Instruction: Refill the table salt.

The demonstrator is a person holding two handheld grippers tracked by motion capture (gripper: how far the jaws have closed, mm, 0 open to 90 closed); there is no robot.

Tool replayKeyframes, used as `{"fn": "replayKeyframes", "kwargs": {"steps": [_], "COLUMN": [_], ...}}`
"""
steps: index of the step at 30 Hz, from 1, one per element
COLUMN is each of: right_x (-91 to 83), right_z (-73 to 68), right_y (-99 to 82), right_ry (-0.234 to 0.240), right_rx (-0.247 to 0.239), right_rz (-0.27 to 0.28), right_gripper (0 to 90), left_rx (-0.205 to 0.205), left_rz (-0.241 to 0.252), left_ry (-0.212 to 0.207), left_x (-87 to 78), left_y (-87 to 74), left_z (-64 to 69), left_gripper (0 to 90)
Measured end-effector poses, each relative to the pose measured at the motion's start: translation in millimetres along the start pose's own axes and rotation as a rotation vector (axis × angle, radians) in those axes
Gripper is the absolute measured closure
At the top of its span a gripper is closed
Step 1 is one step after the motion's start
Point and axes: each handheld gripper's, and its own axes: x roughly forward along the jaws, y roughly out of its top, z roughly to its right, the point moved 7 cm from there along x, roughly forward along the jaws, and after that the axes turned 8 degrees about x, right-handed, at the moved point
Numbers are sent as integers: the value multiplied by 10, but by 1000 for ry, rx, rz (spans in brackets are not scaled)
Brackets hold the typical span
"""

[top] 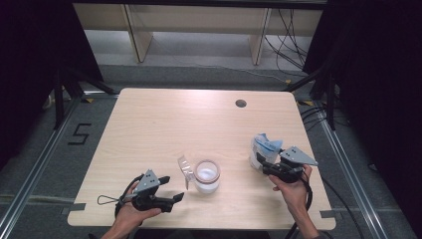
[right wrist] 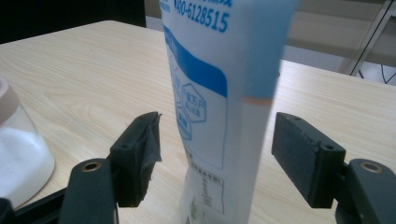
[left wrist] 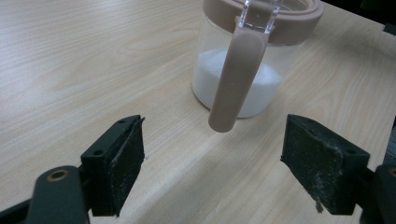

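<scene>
Pouring looks done: jar (lid flipped up) holds white powder mid-surface. Bag stands at right, between right gripper fingers, released. Left gripper fingers spread, empty. Left: closing lid.

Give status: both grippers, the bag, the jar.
Left gripper open, empty, facing jar. Right gripper open, bag upright between jaws, pads clear of it. Jar lid flipped open, white powder inside. Nothing in the way.
</scene>
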Motion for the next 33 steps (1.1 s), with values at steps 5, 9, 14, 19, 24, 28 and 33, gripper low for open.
{"fn": "replayKeyframes", "kwargs": {"steps": [5, 9, 14, 19, 24, 28, 33], "right_x": [-63, -124, -154, -193, -210, -203, -194], "right_z": [-1, -14, -4, 6, 3, 1, 5], "right_y": [-31, -46, -58, -77, -84, -91, -84], "right_ry": [11, 3, 0, -10, 1, -4, -6], "right_rx": [6, 8, 4, 21, 22, 20, 1], "right_rz": [-9, -14, -3, -14, -18, -19, -7], "right_gripper": [322, 322, 321, 321, 321, 322, 324], "left_rx": [13, 17, 29, 37, 44, 57, 75], "left_rz": [-16, -17, -23, -29, -31, -33, -26], "left_ry": [-10, -16, -21, -14, -20, -31, -36], "left_x": [44, 114, 181, 253, 309, 332, 343], "left_y": [11, 40, 54, 79, 89, 97, 114], "left_z": [22, 55, 55, 39, 51, 55, 51], "left_gripper": [210, 215, 219, 231, 260, 298, 367]}}
